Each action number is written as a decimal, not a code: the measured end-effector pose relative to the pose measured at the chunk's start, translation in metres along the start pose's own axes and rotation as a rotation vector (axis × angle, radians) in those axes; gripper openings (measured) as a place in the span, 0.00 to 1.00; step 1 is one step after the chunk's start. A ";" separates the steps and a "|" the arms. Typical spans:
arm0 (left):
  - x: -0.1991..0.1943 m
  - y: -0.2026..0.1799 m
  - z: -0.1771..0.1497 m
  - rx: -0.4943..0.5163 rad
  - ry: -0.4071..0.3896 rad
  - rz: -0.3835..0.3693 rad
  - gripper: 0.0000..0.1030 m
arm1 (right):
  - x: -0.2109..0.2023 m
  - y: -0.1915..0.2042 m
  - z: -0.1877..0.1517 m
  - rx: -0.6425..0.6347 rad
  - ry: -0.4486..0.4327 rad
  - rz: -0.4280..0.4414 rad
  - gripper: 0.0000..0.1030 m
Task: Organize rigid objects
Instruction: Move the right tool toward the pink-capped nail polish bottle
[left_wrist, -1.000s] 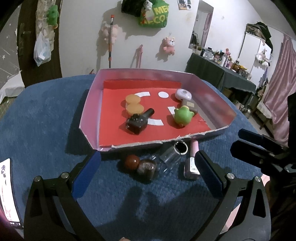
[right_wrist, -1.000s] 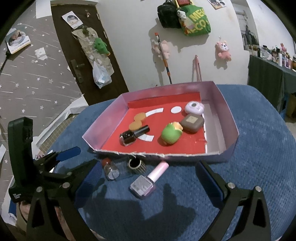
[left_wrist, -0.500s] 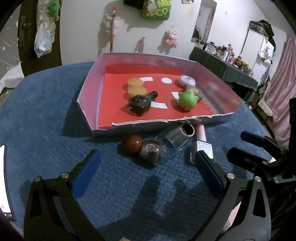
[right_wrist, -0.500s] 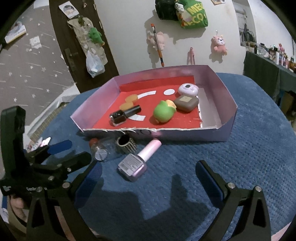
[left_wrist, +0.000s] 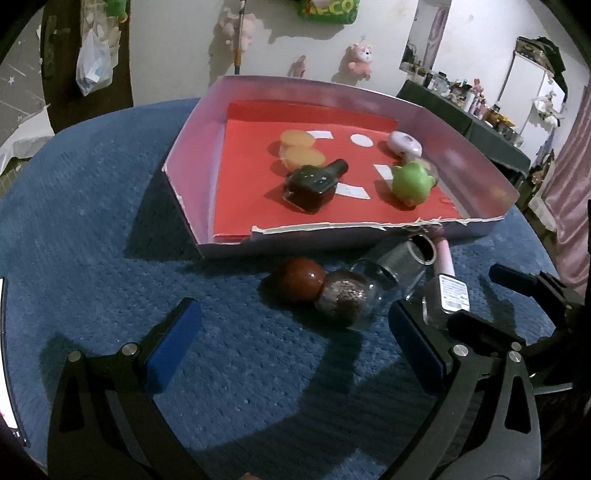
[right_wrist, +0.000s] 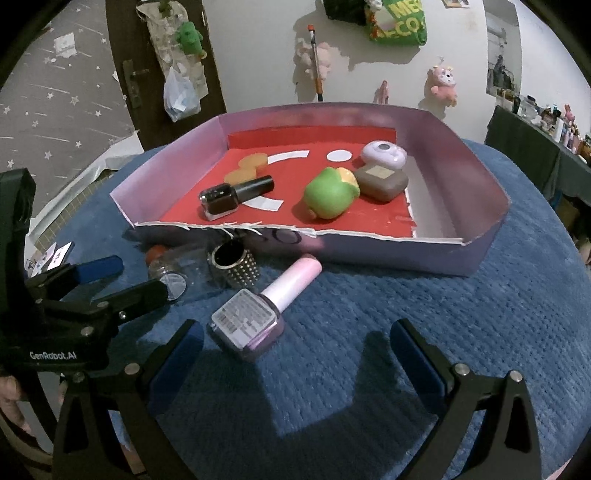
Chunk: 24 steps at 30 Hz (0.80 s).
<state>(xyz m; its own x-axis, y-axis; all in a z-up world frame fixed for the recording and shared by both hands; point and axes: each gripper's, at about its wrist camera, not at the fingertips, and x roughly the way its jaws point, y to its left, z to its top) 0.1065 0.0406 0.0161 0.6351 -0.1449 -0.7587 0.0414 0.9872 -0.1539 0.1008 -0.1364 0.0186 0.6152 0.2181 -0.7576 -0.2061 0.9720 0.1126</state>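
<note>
Left wrist view
- Left gripper (left_wrist: 293, 334): spread wide, nothing between the blue pads, low over the blue cloth (left_wrist: 92, 229).
- Glass jar (left_wrist: 354, 291): on its side at 12 o'clock of the fingers, just beyond them; red-brown round cap (left_wrist: 301, 280) pointing to 9 o'clock, dark grainy contents visible.
- Studded ring (left_wrist: 421, 249): at 1 o'clock, beside the jar, close under the tray's front wall.
- Pink-capped polish bottle (left_wrist: 448, 286): at 2 o'clock, partly hidden by the right-hand finger; only label and cap seen.
- Tray (left_wrist: 195, 147): at 12 o'clock, pink walls, red floor, torn front edge.
- Inside the tray: dark polish bottle (left_wrist: 312, 182) lying flat at centre, two orange discs (left_wrist: 299, 147) behind it, green toy (left_wrist: 410, 182) at 3 o'clock of it, lilac round case (left_wrist: 404, 144) at the far right.
- Right gripper (left_wrist: 517, 295): seen side-on at 3 o'clock, fingers parted.

Right wrist view
- Right gripper (right_wrist: 297, 354): wide apart, gripping nothing; blue pads either side of open cloth.
- Pink-capped polish bottle (right_wrist: 258, 310): seen whole here, lying flat at 11 o'clock, base just inside the left finger, cap aimed at the tray.
- Studded ring (right_wrist: 236, 264): at 11 o'clock beyond the bottle, dotted side visible only here.
- Glass jar (right_wrist: 168, 266): at 10 o'clock, partly behind the left gripper (right_wrist: 122, 277).
- Brown case (right_wrist: 382, 181): shown only here, touching the green toy (right_wrist: 330, 195) and just in front of the lilac round case (right_wrist: 384, 155).
- Dark polish bottle (right_wrist: 234, 195): at 9 o'clock of the toy, well apart from it.
</note>
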 end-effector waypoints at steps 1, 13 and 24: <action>0.002 0.000 0.000 0.000 0.004 0.000 1.00 | 0.002 0.001 0.001 -0.001 0.003 0.000 1.00; 0.011 0.002 0.006 -0.001 0.017 0.029 1.00 | 0.016 0.002 0.008 -0.004 0.024 -0.008 1.00; -0.012 0.028 -0.014 -0.042 0.031 0.052 1.00 | -0.013 -0.018 -0.013 0.027 0.031 -0.057 1.00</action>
<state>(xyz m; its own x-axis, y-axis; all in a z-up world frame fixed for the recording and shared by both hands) 0.0897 0.0692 0.0120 0.6115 -0.0965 -0.7854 -0.0232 0.9899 -0.1397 0.0868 -0.1576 0.0179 0.6018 0.1595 -0.7825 -0.1501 0.9850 0.0854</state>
